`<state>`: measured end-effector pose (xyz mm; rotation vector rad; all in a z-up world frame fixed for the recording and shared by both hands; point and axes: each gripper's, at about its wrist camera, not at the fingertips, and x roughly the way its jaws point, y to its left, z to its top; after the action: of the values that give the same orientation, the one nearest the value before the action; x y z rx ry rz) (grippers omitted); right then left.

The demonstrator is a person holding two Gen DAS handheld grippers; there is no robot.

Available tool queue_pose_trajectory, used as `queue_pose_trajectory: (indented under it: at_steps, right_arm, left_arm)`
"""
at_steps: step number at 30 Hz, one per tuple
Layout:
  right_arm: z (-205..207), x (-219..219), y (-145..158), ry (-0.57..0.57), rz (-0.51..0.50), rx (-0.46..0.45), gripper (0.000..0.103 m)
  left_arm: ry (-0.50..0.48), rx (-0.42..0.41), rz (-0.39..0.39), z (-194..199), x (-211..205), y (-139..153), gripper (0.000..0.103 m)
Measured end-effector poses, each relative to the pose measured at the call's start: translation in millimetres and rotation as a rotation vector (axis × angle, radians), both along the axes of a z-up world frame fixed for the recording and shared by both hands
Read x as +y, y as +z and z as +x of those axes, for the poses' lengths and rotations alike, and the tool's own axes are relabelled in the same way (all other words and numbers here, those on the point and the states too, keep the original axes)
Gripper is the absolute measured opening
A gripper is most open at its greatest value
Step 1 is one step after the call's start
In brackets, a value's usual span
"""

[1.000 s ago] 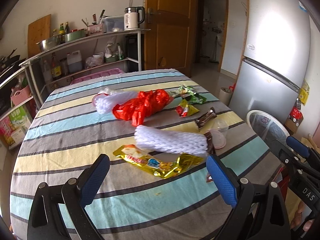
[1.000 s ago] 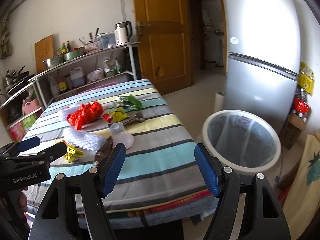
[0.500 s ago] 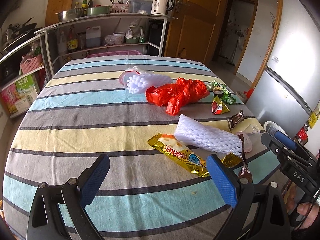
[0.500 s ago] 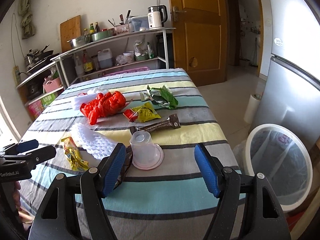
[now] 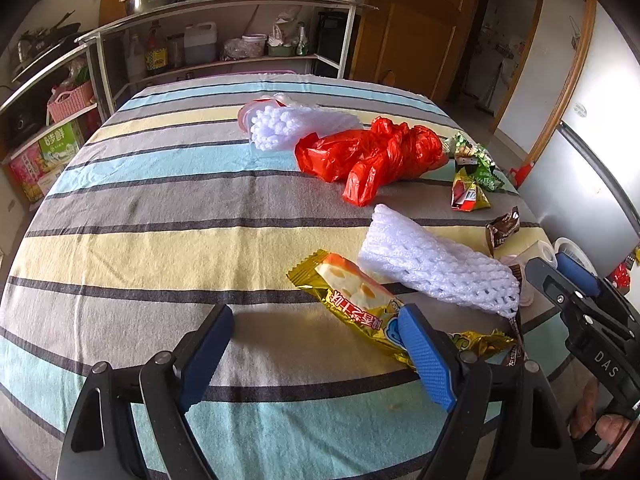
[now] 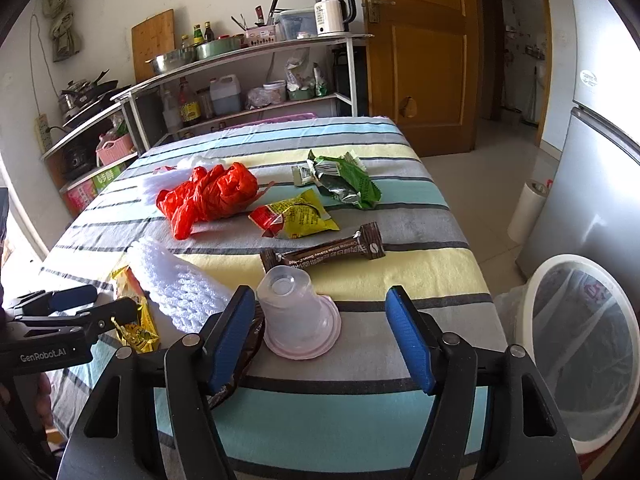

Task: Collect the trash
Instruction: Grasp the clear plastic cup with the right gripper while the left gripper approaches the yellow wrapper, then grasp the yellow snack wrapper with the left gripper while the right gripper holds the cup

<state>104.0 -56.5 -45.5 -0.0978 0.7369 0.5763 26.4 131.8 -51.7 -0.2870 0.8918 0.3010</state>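
Left wrist view: the left gripper hangs low over the striped table, jaws spread and just narrowing, with nothing pinched. Its right finger overlaps the gold wrapper; the rest of that wrapper lies ahead of the gap. A white foam net lies just beyond, a red bag and a second net farther off. The right gripper enters at the right edge.

Right wrist view: the right gripper is also spread, jaws just closing a little, holding nothing. An upturned clear cup on a pink lid sits between its fingers, nearer the left one. The bin stands on the floor, right of the table.

This looks like the approach to a first pickup. Next, each gripper likely needs to centre its item, sink and close, then carry it to the bin.
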Motion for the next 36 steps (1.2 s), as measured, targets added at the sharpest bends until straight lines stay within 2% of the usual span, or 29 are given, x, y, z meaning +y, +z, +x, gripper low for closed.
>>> queue_pose_trajectory:
  at_steps: [3,5,8,15,17,20,22,23,25,30,36]
  right_arm:
    - [-0.2,-0.7,-0.3,-0.013,0.018,0.006,0.063]
    - [-0.6,0.5,-1.2,-0.014,0.013,0.008,0.051]
    - [-1.7,4.1,-2.8,-0.011,-0.001,0.012,0.046]
    - [-5.4,8.3,-1.9,-0.011,-0.011,0.005,0.036]
    - [-4.6,9.8,-1.2,-0.009,-0.008,0.003,0.032]
    - [-2.6,9.0,-2.1,-0.017,0.005,0.009,0.032]
    - [-2.2,8.3,-2.4,-0.017,0.010,0.010,0.032]
    - [-2.3,7.7,-1.9,-0.017,0.015,0.010,0.032]
    - [-2.5,7.7,-2.0,-0.020,0.017,0.011,0.032]
    - [-4.9,6.8,-1.5,-0.027,0.024,0.007,0.032]
    - [-7.2,3.5,3.1,-0.049,0.042,-0.009,0.031]
  left_arm:
    - [-0.005,-0.010,-0.002,-0.2,0.9,-0.8,0.083]
    - [-0.006,-0.008,-0.004,0.9,1.2,0.1,0.081]
    - [-0.017,-0.001,-0.009,3.2,-0.1,0.4,0.080]
    - [-0.020,0.014,-0.034,4.2,-2.5,1.8,0.080]
    - [-0.019,0.023,-0.016,6.1,-5.9,1.0,0.080]
    - [-0.033,0.021,0.020,9.0,-12.6,-0.1,0.079]
    - [-0.032,0.018,0.064,9.9,-14.8,-0.7,0.061]
    - [-0.032,0.012,0.060,9.8,-13.6,0.4,0.056]
    - [-0.036,0.004,0.038,9.8,-9.7,2.5,0.033]
    - [-0.059,-0.007,0.037,8.2,-7.8,4.4,0.021]
    - [-0.084,-0.052,0.023,3.8,-5.5,12.3,0.019]
